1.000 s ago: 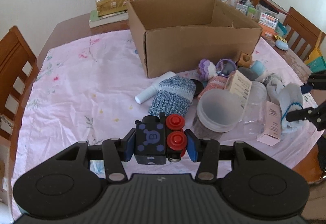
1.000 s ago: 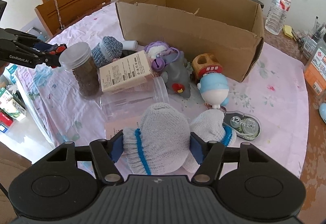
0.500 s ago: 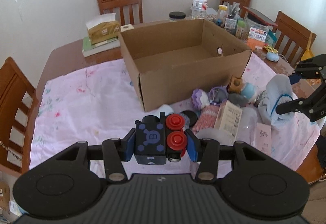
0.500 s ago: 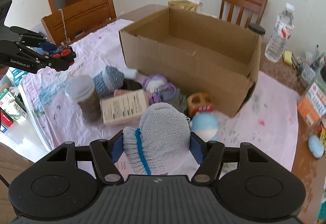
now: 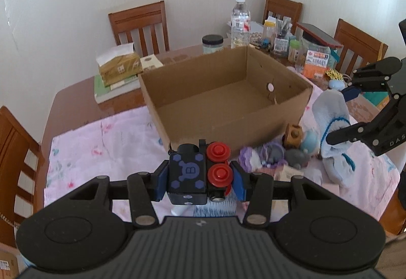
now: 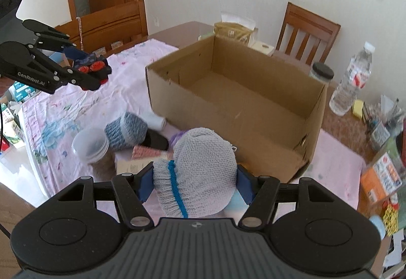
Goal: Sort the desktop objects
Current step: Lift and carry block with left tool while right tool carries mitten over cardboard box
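Two grips: you are holding one thing in each gripper, both raised above the counter (image 5: 76, 91).
Left gripper (image 5: 200, 178): your blue-padded fingers (image 5: 161, 181) are pressing on both sides of a small black toy block with purple hexagon marks and two red round knobs (image 5: 200, 172); the gap between them is narrow and filled by the toy.
Left gripper from the other side: in the right wrist view you are carrying the toy (image 6: 92, 67) in the air over the pink flowered cloth (image 6: 121, 81), to the left of the box.
Right gripper (image 6: 194, 183): your fingers are squeezing a grey knitted glove with a bright blue cuff stripe (image 6: 198, 172), which is bulging up between the pads.
Glove from the left view: it is hanging (image 5: 332, 126) from the right gripper (image 5: 337, 114), just beside the right end of the box.
Open brown cardboard box (image 5: 228, 93): it is sitting on the counter ahead of both grippers, and its floor is showing bare.
Pile on the cloth: a blue-grey knitted sleeve (image 6: 127, 131), a clear plastic jar with brown contents (image 6: 92, 149) and a purple knitted toy (image 5: 250, 159) are lying near the front wall of the box.
Far edge of the counter: a clear plastic water bottle (image 5: 239, 22) and a yellow tissue pack (image 5: 118, 64) are standing behind the box.
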{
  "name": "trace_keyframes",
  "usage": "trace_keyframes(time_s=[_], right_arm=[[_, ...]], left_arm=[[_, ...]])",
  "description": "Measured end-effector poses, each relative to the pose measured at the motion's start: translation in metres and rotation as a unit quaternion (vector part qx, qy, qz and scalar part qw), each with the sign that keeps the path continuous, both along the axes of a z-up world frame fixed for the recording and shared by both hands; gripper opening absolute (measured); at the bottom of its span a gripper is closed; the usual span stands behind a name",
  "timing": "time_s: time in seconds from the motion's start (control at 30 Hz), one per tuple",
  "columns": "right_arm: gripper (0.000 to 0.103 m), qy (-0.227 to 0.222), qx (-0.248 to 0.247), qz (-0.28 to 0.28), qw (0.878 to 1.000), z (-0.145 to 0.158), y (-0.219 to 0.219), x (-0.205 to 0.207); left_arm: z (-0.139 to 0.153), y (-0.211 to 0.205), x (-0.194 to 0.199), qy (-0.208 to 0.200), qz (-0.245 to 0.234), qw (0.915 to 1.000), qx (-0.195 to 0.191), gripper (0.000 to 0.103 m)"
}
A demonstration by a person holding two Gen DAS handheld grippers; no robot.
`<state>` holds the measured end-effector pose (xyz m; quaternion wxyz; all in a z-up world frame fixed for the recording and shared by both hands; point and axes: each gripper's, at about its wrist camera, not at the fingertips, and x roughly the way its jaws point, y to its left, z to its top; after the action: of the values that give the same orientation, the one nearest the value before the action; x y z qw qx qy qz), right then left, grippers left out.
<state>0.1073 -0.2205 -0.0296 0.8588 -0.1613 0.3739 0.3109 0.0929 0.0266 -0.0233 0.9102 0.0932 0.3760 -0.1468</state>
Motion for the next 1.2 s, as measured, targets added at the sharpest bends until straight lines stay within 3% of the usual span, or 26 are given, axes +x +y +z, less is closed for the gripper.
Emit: trace_keyframes(time_s=[0.83, 1.2], right_arm=[[0.07, -0.041, -0.023, -0.003, 0.999, 0.03, 0.029, 0.086], [0.07, -0.021, -0.033, -0.024, 0.999, 0.028, 0.044, 0.139]], left_arm=[[0.01, -0.022, 0.084, -0.009, -0.008, 0.9999, 0.011, 0.049], [0.002, -0.028, 0.126, 0.006, -0.002, 1.0, -0.002, 0.049]])
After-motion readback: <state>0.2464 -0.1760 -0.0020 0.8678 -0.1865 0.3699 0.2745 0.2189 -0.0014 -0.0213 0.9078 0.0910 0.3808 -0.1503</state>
